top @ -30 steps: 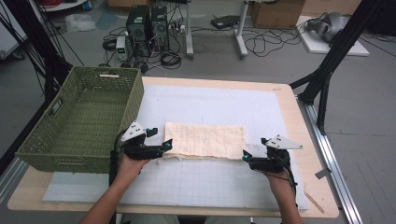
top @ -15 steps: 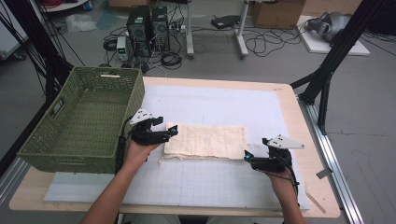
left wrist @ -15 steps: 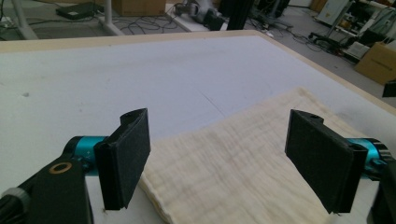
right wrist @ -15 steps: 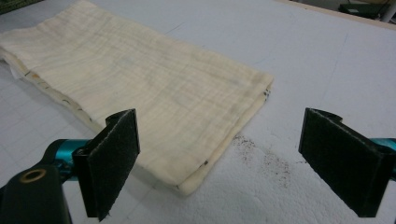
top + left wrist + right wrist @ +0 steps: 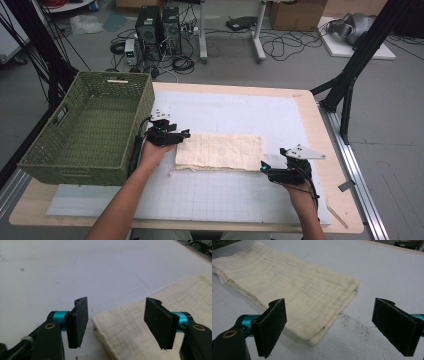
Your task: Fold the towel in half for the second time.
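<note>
A folded cream cloth (image 5: 220,151) lies flat on the white grid mat (image 5: 225,200). My left gripper (image 5: 186,133) sits at the cloth's far-left corner. Its jaws have just been closing. In the left gripper view the cloth's corner (image 5: 130,335) lies between the jaws of the left gripper (image 5: 117,326), and neither pad presses on it. My right gripper (image 5: 263,167) rests at the near-right corner, open. In the right gripper view the cloth (image 5: 287,282) reaches in between the wide-spread jaws of that gripper (image 5: 334,327) without touching either pad.
A green woven basket (image 5: 75,170) stands at the table's left, close beside my left hand. Dark crumbs (image 5: 357,325) speckle the mat by the cloth's right corner. The wooden table edge (image 5: 330,150) runs along the right.
My left gripper has moved away from the person along the cloth's left edge, from the near corner to the far corner, and its jaws have narrowed. The right gripper has stayed put.
</note>
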A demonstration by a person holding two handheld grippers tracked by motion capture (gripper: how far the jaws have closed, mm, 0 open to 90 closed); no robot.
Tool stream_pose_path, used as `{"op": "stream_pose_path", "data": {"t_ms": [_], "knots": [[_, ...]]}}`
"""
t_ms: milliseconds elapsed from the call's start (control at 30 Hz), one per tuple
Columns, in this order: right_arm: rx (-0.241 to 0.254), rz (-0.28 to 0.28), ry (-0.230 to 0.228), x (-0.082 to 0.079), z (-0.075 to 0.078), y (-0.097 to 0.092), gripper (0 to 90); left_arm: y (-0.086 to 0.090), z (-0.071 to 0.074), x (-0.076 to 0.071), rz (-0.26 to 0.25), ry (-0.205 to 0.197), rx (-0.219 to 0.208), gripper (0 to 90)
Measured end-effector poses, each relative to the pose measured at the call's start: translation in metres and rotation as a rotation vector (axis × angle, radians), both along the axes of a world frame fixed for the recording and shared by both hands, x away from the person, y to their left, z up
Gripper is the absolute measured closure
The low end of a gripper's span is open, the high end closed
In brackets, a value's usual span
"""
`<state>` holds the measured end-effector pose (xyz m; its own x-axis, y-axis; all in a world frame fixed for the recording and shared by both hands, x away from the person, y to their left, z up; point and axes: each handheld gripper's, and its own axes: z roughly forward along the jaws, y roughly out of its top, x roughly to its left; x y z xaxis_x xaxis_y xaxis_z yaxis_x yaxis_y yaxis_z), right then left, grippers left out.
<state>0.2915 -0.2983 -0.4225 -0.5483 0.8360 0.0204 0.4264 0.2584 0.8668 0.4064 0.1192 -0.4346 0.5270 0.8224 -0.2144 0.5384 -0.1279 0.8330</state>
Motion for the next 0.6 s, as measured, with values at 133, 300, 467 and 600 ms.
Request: {"op": "stream_pose_path", "data": {"t_ms": [133, 300, 467, 600], "knots": [[0.001, 0.004, -0.004, 0.000, 0.000, -0.001, 11.8, -0.003, -0.006, 0.003, 0.013, 0.011, 0.041, 38.5], [-0.001, 0.003, -0.003, 0.000, 0.000, -0.001, 11.8, -0.005, -0.013, 0.006, 0.010, 0.036, 0.077, 41.8], [-0.004, 0.003, 0.000, 0.001, -0.001, -0.001, 11.8, -0.006, -0.016, 0.006, -0.007, 0.042, 0.110, 54.6], [0.000, -0.001, 0.002, 0.001, -0.001, -0.001, 11.8, -0.005, -0.016, 0.005, -0.036, 0.028, 0.135, 74.5]]}}
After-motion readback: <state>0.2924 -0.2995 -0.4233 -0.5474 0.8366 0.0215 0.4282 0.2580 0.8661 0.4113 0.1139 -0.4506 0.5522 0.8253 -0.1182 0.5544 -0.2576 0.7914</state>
